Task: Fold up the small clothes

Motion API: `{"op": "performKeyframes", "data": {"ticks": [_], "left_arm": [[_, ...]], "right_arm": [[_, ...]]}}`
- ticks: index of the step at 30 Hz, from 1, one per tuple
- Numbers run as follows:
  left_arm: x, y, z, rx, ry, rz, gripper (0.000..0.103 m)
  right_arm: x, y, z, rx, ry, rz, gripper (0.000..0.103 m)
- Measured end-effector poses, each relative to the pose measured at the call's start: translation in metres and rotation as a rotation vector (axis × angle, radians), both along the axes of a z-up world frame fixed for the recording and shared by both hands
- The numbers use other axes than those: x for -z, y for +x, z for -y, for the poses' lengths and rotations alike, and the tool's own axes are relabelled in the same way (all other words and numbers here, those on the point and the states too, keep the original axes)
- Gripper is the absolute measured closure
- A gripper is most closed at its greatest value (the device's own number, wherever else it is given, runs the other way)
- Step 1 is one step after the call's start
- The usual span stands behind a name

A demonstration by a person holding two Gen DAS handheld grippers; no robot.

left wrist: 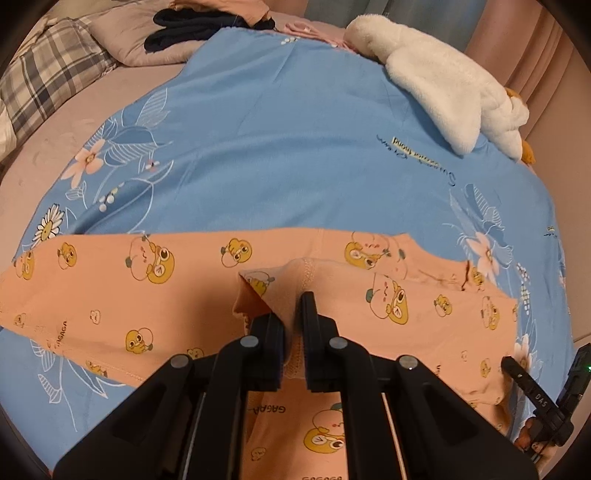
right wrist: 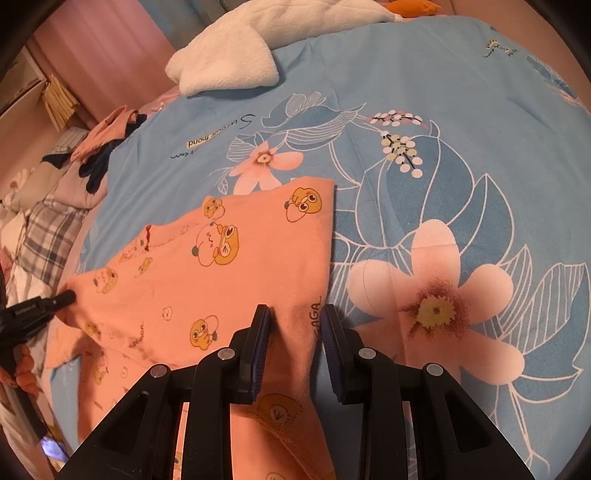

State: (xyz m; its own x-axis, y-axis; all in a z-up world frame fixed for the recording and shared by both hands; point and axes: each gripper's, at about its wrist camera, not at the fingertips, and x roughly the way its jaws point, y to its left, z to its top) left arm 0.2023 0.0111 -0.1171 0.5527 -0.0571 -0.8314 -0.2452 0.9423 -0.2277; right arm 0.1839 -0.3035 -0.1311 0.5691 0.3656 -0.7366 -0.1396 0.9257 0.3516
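Left wrist view shows the left gripper (left wrist: 293, 325) nearly closed, its jaws pinching a raised fold of the peach garment (left wrist: 110, 295), a small piece of clothing printed with yellow cartoon ducks. Beyond the jaws the garment lies spread sideways in a wide band across the blue floral bedsheet (left wrist: 277, 147). Right wrist view shows the right gripper (right wrist: 295, 325) with jaws partly open, an edge strip of the same cloth running between them; whether the pads press it cannot be told. Ahead of those jaws and to their left the cloth lies flat. Farther off rest a white plush toy (left wrist: 443, 81) and a heap of dark clothes (left wrist: 177, 26). Judging by this, folding has barely begun: one fold is being lifted, none is finished.
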Motion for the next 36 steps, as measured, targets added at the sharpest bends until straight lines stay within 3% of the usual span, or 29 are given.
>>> {"op": "performKeyframes", "data": {"ticks": [9,14,24,29,30,36], "left_arm": [[0.018,0.003,-0.003,0.011,0.026,-0.040,0.090],[0.018,-0.001,-0.010,-0.017,0.047,-0.038,0.075],[0.021,-0.014,-0.024,-0.032,-0.014,-0.041,0.075],[0.034,-0.020,-0.026,-0.010,-0.133,-0.052,0.079],[0.037,-0.021,-0.025,-0.003,-0.139,-0.050,0.095],[0.032,-0.028,-0.024,-0.027,-0.118,-0.038,0.098]], "right_arm": [[0.002,0.001,-0.001,-0.001,-0.006,0.002,0.072],[0.002,0.000,-0.002,0.000,-0.008,0.003,0.072],[0.002,0.000,-0.002,0.000,-0.012,0.004,0.072],[0.002,0.001,-0.002,0.000,-0.014,0.005,0.072],[0.002,0.001,-0.002,0.000,-0.014,0.005,0.072],[0.002,0.002,-0.002,0.000,-0.022,0.006,0.072]]}}
